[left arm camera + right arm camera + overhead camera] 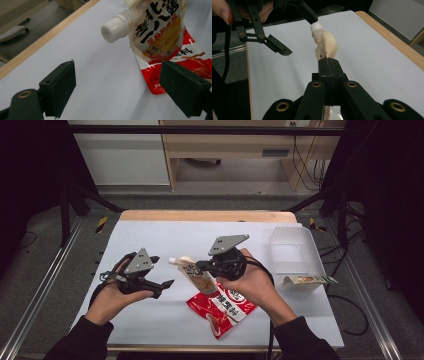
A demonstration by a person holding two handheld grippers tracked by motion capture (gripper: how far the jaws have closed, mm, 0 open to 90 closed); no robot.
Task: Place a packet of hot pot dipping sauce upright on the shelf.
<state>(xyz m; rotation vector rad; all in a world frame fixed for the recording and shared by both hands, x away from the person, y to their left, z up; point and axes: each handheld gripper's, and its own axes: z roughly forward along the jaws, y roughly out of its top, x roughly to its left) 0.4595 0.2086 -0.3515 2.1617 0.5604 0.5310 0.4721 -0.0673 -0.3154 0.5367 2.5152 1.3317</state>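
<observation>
Overhead forward-down view plus two close tool-mounted views, all sharing the spouted pouch.

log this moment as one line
right gripper: shut on spout pouch | left gripper: open near cap | red packet: on table | bin: right

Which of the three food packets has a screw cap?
The cream spout pouch pinched in the right gripper. The red packet and the one across the tub are flat and capless.

Spout pouch: black Chinese characters, small "100%". Red packet: character "料".
</observation>
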